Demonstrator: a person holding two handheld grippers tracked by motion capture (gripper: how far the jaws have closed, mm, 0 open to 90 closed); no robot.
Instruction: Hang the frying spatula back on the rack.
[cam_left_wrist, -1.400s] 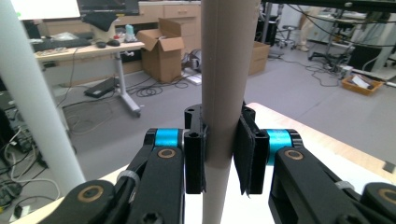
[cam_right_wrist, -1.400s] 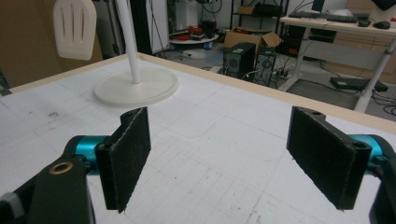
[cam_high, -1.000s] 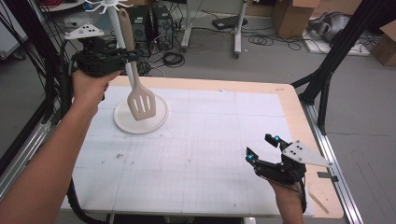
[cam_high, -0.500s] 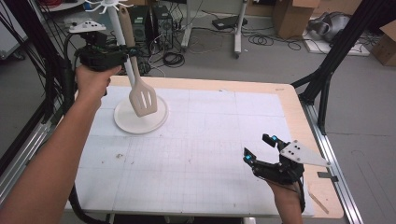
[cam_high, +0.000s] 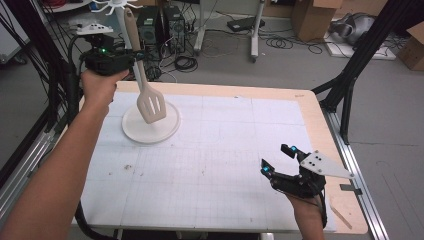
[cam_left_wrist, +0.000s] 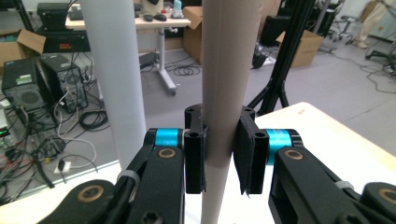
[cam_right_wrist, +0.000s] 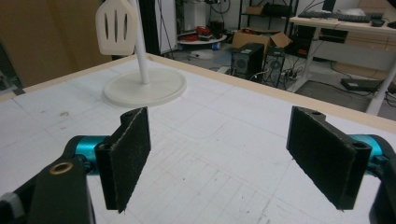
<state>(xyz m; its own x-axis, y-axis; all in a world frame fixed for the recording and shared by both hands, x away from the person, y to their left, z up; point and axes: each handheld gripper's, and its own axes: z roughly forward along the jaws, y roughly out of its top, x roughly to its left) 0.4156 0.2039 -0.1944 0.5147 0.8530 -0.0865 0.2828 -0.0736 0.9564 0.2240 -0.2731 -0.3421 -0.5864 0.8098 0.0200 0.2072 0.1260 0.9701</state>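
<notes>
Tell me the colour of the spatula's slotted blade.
Cream-white spatula, clearest in the right gripper view.

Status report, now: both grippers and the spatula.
Left gripper shut on spatula, held above stand base. Right gripper open, empty, low over table. Stand pole close beside the handle.

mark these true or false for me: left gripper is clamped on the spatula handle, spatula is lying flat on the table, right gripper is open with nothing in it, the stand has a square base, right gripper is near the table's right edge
1. The left gripper is clamped on the spatula handle. True.
2. The spatula is lying flat on the table. False: it is held up in the air, slotted blade downward, above the round base.
3. The right gripper is open with nothing between its jaws. True.
4. The stand has a square base. False: the base is a round white disc with a thin post rising from it.
5. The right gripper is near the table's right edge. True: in the high view it sits at the near right corner.
</notes>
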